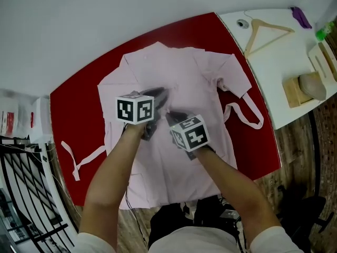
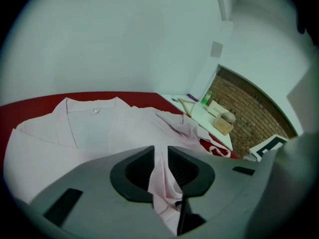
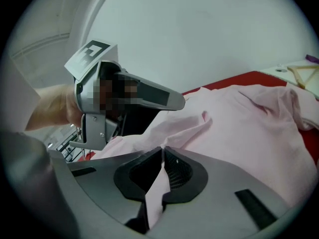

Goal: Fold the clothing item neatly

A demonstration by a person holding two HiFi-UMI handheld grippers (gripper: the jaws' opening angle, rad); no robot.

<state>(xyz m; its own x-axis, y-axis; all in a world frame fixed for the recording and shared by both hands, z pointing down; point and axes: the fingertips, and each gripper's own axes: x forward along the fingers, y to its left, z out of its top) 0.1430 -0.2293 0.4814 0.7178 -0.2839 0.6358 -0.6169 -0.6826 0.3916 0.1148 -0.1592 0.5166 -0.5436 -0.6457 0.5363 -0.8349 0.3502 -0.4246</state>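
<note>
A pale pink garment (image 1: 179, 73) lies spread flat on the red table (image 1: 73, 104), collar at the far side. Both grippers are over its middle, close together. My left gripper (image 1: 158, 95) has a raised fold of the pink cloth (image 2: 162, 178) between its jaws. The jaws stand a little apart and the cloth sits loosely in the gap (image 2: 160, 151). My right gripper (image 1: 171, 116) is shut on another pinch of the same cloth (image 3: 155, 193), its jaws a thin slit (image 3: 163, 151). In the right gripper view the left gripper (image 3: 127, 96) shows just beyond.
A pink tie strip (image 1: 79, 159) trails off the garment at the left and a looped one (image 1: 247, 112) at the right. A white table (image 1: 274, 73) adjoins at the right with a wooden hanger (image 1: 266, 30) and a wooden block (image 1: 297, 91). A black rack (image 1: 26, 194) stands lower left.
</note>
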